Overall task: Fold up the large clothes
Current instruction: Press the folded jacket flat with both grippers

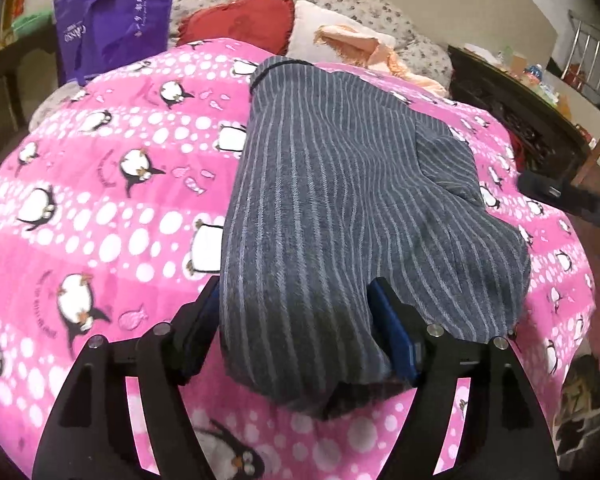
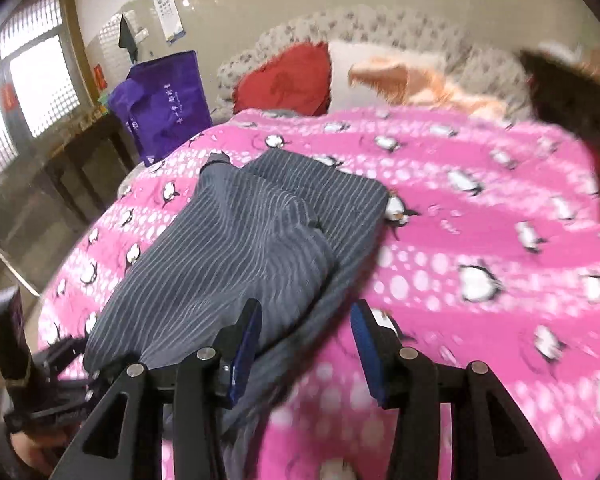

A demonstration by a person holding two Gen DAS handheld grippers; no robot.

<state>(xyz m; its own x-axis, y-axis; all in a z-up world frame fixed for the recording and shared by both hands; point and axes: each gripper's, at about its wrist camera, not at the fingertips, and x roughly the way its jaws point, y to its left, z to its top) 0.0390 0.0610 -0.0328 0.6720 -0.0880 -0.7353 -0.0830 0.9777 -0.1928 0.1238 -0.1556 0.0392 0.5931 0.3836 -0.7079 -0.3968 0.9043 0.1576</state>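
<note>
Left claw [image 1: 296,320] is standing apart, blue pads straddling the near end of the striped grey garment [image 1: 340,184] without pressing on it. Right claw [image 2: 306,344] is also standing apart, garment edge lying between its pads, no pinch visible. Garment is lying folded lengthwise on the pink penguin blanket [image 1: 100,184] covering the bed, dark grey with thin pale stripes, a narrower flap doubled over on top, dark band at the far end. Left view is showing a dark side table [image 1: 512,92] cluttered beyond the bed's right edge; right view is showing a window [image 2: 16,92] and the left claw's body at lower left. Purple bag [image 1: 112,16] is standing off the bed's far left corner. Red pillow [image 2: 288,76] is sitting at the headboard end. Blanket right of the garment is lying bare.
</note>
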